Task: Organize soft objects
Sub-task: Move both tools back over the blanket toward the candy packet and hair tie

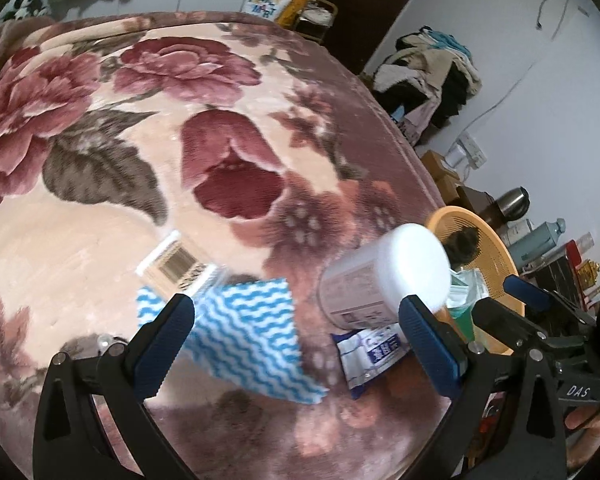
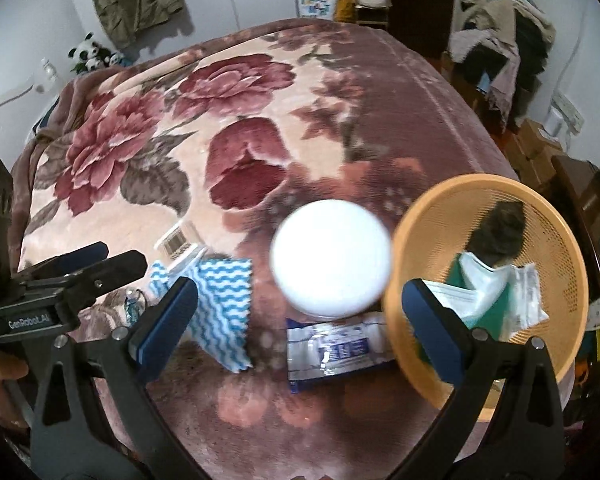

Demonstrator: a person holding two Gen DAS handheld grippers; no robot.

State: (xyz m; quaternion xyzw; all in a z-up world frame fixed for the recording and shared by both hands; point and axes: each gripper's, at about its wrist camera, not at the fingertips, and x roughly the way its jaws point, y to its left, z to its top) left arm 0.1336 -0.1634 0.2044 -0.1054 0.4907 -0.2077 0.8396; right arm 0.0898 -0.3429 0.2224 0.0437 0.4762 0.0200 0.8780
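Progress partial: orange basket [image 2: 560,240] at the bed's [image 2: 340,80] edge already holds masks and packets. Wavy blue cloth [image 2: 224,312], white tub [image 2: 332,256] and blue-white packet [image 2: 332,350] remain on the bed. Left hand-held gripper [image 1: 300,340] and right hand-held gripper [image 2: 300,320] both wide, empty.

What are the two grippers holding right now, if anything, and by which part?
Nothing. The left gripper and right gripper are both open above the blanket, with no object between their fingers.

Dark lump [image 2: 498,228] in basket [image 2: 556,240] — blurred, unidentifiable.
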